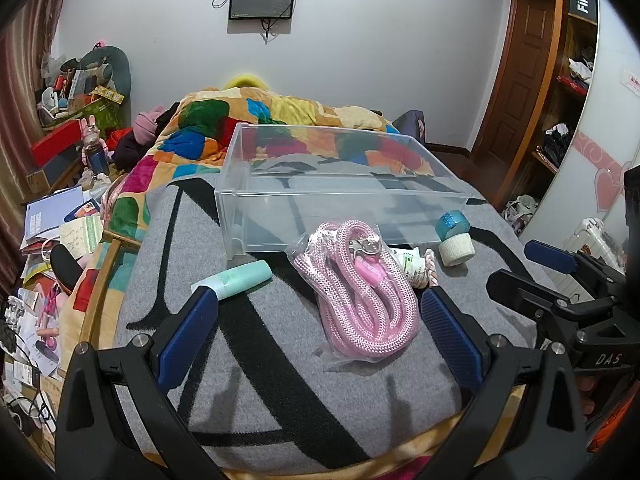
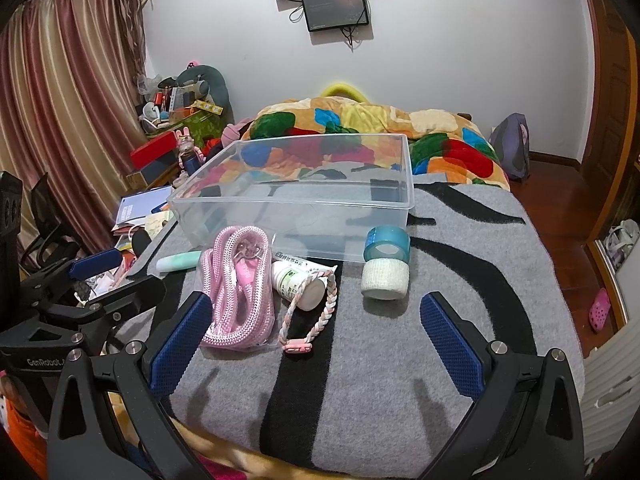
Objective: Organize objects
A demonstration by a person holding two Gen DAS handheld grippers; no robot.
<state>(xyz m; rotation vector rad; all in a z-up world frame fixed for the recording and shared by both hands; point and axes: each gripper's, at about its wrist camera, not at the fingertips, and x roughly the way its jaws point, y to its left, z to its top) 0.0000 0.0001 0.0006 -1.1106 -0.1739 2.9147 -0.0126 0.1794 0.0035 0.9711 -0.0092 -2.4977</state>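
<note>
your left gripper (image 1: 316,312) has its jaws wide around the bagged pink rope (image 1: 360,284), mint tube (image 1: 236,278) by the left pad. your right gripper (image 2: 316,320) gapes wide too, braided bracelet (image 2: 308,312) between, clear bin (image 2: 296,196) beyond.

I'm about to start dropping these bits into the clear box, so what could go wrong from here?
The bagged pink rope lies against the white bottle and braided bracelet; lifting it may drag them along. The blue tape roll leans on the white bandage roll, so taking either could send the other rolling. The soft grey blanket may let the clear box tip if nudged.
</note>
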